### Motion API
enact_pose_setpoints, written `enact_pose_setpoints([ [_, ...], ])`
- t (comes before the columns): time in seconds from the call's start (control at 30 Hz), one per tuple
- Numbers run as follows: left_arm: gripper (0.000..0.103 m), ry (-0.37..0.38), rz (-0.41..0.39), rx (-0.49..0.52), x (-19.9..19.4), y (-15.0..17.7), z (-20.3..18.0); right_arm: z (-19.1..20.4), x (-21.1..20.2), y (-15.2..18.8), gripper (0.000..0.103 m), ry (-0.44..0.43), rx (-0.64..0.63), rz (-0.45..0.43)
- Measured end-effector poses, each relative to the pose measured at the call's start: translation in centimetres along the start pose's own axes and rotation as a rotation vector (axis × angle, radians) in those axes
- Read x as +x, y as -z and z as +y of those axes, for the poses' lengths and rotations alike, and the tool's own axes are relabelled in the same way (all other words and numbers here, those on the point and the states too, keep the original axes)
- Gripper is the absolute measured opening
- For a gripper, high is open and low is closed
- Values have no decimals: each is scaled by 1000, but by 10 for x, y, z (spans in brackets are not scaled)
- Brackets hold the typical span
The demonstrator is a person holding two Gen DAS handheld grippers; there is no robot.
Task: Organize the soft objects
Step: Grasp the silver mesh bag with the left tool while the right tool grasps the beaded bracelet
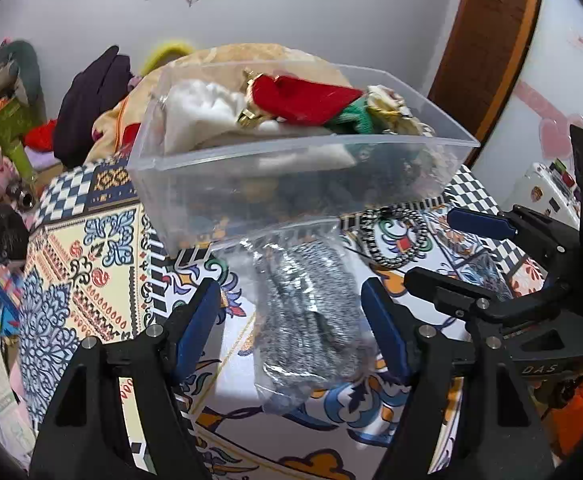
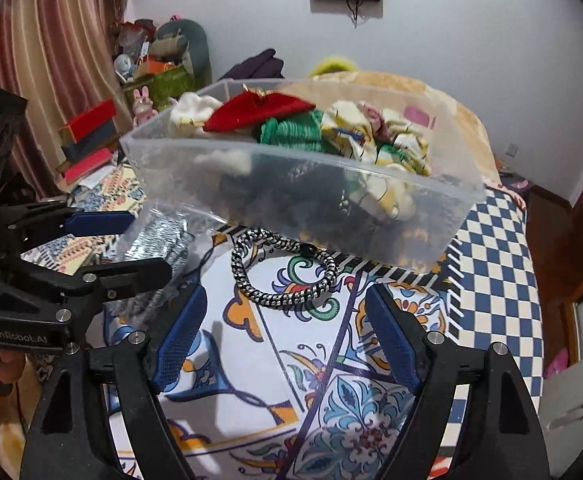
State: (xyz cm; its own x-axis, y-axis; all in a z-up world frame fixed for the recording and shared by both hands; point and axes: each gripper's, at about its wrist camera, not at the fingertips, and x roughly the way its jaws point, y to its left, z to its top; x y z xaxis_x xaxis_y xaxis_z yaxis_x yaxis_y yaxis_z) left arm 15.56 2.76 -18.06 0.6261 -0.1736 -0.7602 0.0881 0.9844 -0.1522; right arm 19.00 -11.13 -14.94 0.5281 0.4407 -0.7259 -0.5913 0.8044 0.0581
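Note:
A clear plastic bin (image 1: 291,184) (image 2: 291,200) stands on the patterned bedspread, heaped with soft things: white cloth (image 1: 199,112), a red piece (image 1: 303,100), green knit (image 2: 291,132). A grey speckled knit item in a clear bag (image 1: 311,316) lies in front of the bin, between the fingers of my open left gripper (image 1: 291,324), untouched. A black-and-white braided band (image 2: 283,268) (image 1: 395,236) lies on the bedspread just beyond my open, empty right gripper (image 2: 287,340). Each gripper shows at the edge of the other's view.
A beige blanket heap (image 1: 251,56) and dark purple clothes (image 1: 95,100) lie behind the bin. Cluttered boxes, books and toys (image 2: 91,140) stand at the left. A wooden door frame (image 1: 491,40) is at the right. The bed edge (image 2: 531,280) drops off on the right.

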Motion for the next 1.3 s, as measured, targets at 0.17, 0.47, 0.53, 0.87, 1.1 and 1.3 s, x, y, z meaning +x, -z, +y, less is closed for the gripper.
enact_pose_setpoints([
  [0.17, 48, 66, 27, -53, 7, 4, 13, 5, 11, -8, 79, 1, -23, 28],
  [0.47, 28, 57, -5, -47, -10, 5, 19, 7, 25, -13, 62, 18, -34, 60],
  [0.53, 27, 50, -12, -43, -15, 7, 20, 9, 23, -12, 52, 16, -40, 57],
  [0.87, 26, 42, -97, -30, -57, 3, 20, 2, -5, -5, 32, 23, -37, 3],
  [1.1, 26, 43, -195, -9, -89, -14, 11, -2, -45, -5, 32, 42, -28, -97],
  [1.3, 26, 34, -279, 7, -105, -38, 2, -3, -76, -16, 32, 49, -19, -198],
])
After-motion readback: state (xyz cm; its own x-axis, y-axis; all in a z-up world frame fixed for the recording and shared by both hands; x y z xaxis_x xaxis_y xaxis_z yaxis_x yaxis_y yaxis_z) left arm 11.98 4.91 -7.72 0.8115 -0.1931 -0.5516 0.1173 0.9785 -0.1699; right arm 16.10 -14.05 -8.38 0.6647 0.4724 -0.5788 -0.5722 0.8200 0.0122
